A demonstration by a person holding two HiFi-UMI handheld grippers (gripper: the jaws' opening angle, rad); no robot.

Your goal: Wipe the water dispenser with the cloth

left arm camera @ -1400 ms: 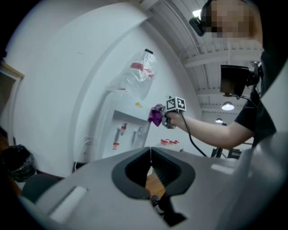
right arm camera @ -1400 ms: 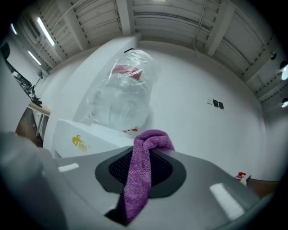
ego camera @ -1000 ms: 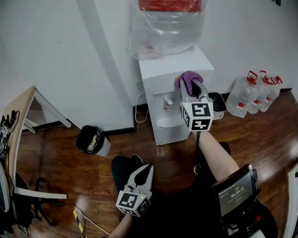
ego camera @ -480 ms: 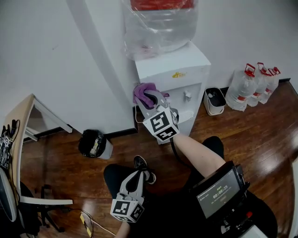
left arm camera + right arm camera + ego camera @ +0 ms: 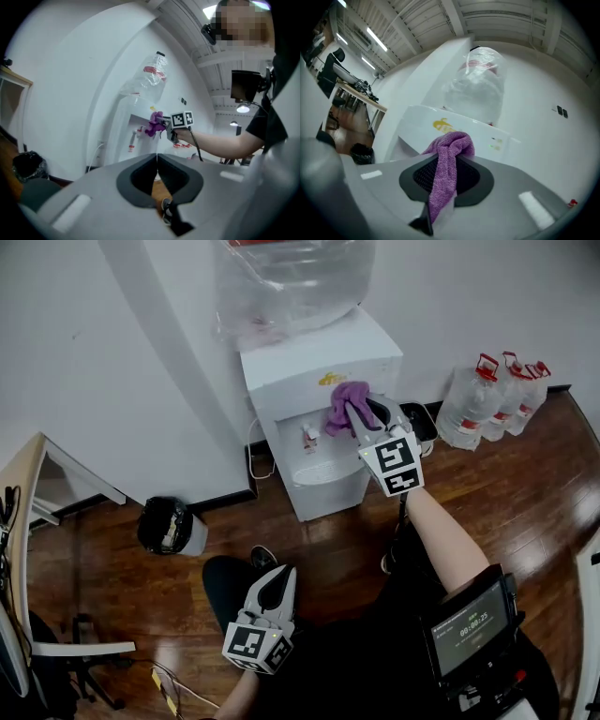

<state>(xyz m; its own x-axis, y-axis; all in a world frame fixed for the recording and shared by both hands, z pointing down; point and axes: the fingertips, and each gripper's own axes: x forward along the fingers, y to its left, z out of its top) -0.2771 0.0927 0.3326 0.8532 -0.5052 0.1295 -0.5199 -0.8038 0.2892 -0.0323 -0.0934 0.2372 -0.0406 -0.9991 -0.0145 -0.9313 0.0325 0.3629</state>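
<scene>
The right claw (image 5: 364,414) clamps the purple cloth (image 5: 341,406) — its bunched end sticks past the tips, at the front of the water dispenser (image 5: 300,367); the left claw (image 5: 279,577) is closed, empty.

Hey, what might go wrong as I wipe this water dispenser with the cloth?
The cloth in the right gripper is close to the taps; a sweep could press one and spill water. Hard pushes might rock the bottle on top of the dispenser.
</scene>
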